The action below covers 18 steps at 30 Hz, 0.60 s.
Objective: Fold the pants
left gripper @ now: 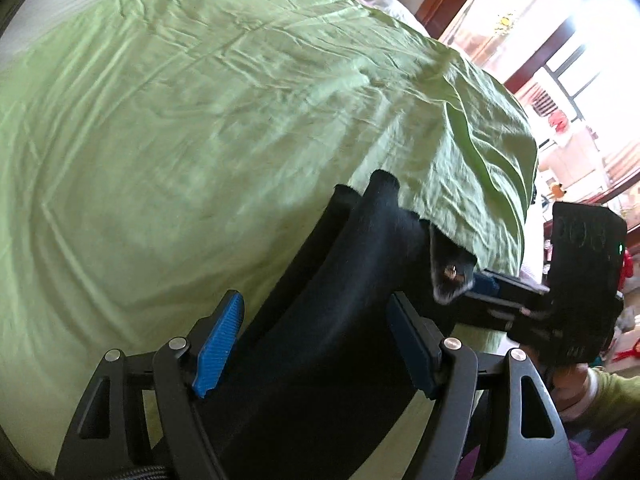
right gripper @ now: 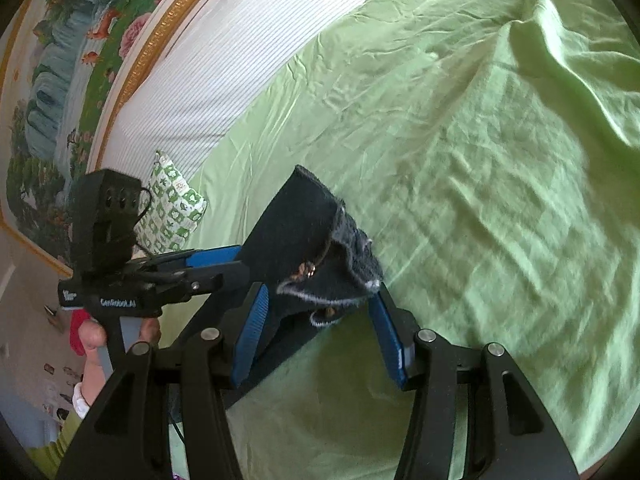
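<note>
Dark navy pants (left gripper: 340,320) hang bunched over the green bed sheet (left gripper: 180,140). In the left wrist view my left gripper (left gripper: 316,312) has its blue pads wide apart, with the pants fabric running between them. The waistband with its metal button (left gripper: 452,274) is at the right, by my right gripper (left gripper: 492,292). In the right wrist view my right gripper (right gripper: 320,304) has its pads apart around the waistband and button (right gripper: 308,270) of the pants (right gripper: 296,220). The left gripper (right gripper: 208,264) reaches in from the left, its fingers at the fabric's edge.
The green sheet (right gripper: 460,160) covers the bed. A white striped headboard (right gripper: 240,52) and a framed floral painting (right gripper: 60,80) stand behind it. A green patterned pillow (right gripper: 172,208) lies by the headboard. A window and cluttered room (left gripper: 560,80) lie beyond the bed's corner.
</note>
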{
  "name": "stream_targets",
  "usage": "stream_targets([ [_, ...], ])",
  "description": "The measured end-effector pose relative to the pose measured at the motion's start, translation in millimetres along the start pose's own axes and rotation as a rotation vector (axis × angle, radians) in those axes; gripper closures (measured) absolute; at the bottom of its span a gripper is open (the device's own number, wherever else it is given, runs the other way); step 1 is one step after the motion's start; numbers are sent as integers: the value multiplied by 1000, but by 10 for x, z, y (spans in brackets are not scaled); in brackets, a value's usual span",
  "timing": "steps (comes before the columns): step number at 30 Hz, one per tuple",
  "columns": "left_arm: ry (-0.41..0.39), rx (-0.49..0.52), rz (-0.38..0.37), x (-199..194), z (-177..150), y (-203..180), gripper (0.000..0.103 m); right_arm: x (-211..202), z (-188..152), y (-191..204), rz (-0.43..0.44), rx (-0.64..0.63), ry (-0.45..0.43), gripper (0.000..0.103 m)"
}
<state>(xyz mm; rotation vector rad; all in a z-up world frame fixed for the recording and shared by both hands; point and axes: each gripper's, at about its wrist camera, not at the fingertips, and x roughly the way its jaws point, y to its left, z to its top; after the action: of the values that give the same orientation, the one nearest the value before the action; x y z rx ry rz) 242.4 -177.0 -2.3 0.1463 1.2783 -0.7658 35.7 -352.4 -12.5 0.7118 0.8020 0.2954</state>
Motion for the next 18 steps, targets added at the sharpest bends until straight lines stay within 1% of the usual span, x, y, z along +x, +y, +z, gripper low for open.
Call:
stream_targets([
  [5,57,-22,-37,282,142,19,37,27,-10,-27,20,-12,-15,51],
  [6,53,-28,-39,314,152,27,37,37,-10,-32,24,-18,-21,53],
  [7,45,-26,-41,334,165,17,41,48,-14,-33,22,-26,-24,58],
  [8,32,-18,-44,330,172,8,56,68,-17,-36,15,-40,-24,61],
  [9,22,-16,-66,320,180,6,77,80,-31,-37,14,-48,-22,71],
  [10,20,-23,-85,307,175,19,85,94,-35,-52,16,-52,-18,83],
  [11,15,-35,-109,291,169,38,88,102,-35,-68,19,-50,-14,87],
  [12,-3,-36,-112,253,151,43,91,97,-41,-81,28,-46,-14,87],
  [16,-55,-24,-126,92,91,-5,92,2,-40,16,63,-80,-38,89],
  [18,-99,-23,-132,-64,49,-35,92,-57,-34,116,88,-107,-52,89],
])
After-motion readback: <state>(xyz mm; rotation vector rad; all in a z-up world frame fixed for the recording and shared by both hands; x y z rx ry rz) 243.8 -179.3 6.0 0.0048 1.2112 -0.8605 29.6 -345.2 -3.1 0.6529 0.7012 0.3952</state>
